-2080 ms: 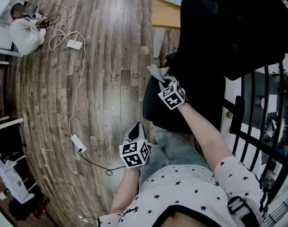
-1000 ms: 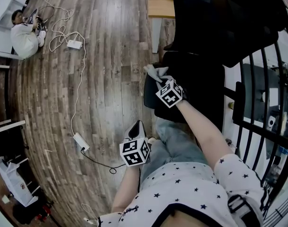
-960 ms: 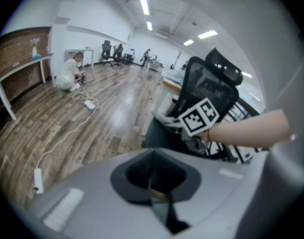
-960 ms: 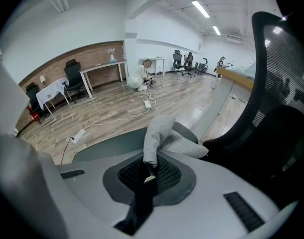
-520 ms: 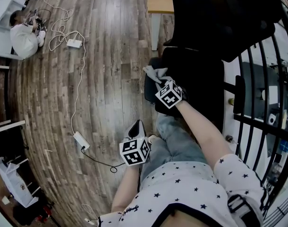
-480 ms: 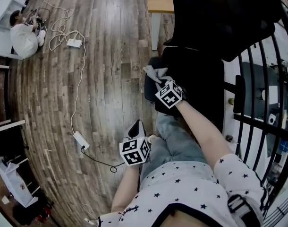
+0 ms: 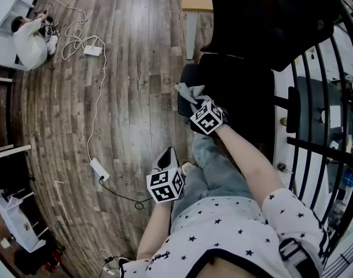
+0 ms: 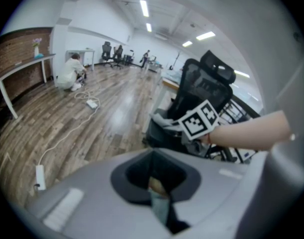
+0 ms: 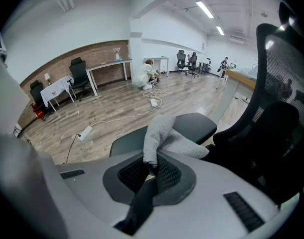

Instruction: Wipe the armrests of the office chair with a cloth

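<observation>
The black office chair [image 7: 263, 45] stands in front of me, its left armrest [image 7: 186, 77] showing in the head view. A grey cloth [image 7: 188, 91] lies on that armrest, with my right gripper [image 7: 195, 104] shut on it. In the right gripper view the cloth [image 9: 161, 133] rises from the jaws and drapes onto the armrest pad [image 9: 194, 125], the mesh chair back [image 9: 284, 83] at the right. My left gripper [image 7: 166, 156] hangs low by my leg over the floor, shut and holding nothing. The left gripper [image 8: 157, 188] looks toward the chair [image 8: 202, 86] and the cloth [image 8: 162, 118].
A person [image 7: 29, 33] crouches on the wooden floor at far left among white cables and a power strip [image 7: 92, 51]. Another power strip [image 7: 99, 169] lies nearer. A wooden desk [image 7: 197, 4] stands behind the chair. A black metal railing [image 7: 315, 120] runs along the right.
The chair has shifted up in the head view while my right gripper stayed put, so the cloth now sits nearer the armrest's near end. The left gripper has not moved.
</observation>
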The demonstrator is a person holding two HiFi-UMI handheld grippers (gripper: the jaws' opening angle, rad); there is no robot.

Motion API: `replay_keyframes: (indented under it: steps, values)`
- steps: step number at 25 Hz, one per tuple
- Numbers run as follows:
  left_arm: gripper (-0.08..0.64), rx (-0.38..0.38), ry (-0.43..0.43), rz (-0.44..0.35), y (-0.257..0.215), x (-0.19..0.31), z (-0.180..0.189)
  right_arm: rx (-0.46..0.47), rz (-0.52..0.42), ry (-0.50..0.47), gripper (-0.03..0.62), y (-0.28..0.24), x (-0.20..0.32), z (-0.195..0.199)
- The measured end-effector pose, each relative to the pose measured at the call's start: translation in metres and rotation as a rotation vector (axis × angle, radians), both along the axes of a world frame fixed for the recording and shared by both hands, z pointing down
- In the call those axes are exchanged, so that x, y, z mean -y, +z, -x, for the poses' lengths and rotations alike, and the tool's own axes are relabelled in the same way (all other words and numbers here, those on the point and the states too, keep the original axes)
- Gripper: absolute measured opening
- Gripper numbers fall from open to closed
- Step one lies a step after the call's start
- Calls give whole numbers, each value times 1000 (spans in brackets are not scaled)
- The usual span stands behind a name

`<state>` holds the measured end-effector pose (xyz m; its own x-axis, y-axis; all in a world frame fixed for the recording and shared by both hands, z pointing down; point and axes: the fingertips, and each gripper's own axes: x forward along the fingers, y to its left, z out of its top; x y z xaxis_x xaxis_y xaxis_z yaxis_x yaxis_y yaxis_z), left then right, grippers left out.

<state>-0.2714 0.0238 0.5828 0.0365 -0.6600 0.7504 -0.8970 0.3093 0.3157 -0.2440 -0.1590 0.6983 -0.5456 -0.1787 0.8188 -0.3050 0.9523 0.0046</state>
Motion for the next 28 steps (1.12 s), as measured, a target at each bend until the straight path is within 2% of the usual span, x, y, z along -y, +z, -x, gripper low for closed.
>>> replay_keyframes:
  steps: [15,23,28]
  values:
    - [3,0,14,-10,-4,-26,-6,-6,7,-27,28,-1,-41,-6]
    - [3,4,29,-23,-9,-33,-9,-31,-10,-103,28,-1,-69,-7]
    - [3,11,30,-33,-13,-43,-7,-37,-20,-100,28,-3,-75,-7]
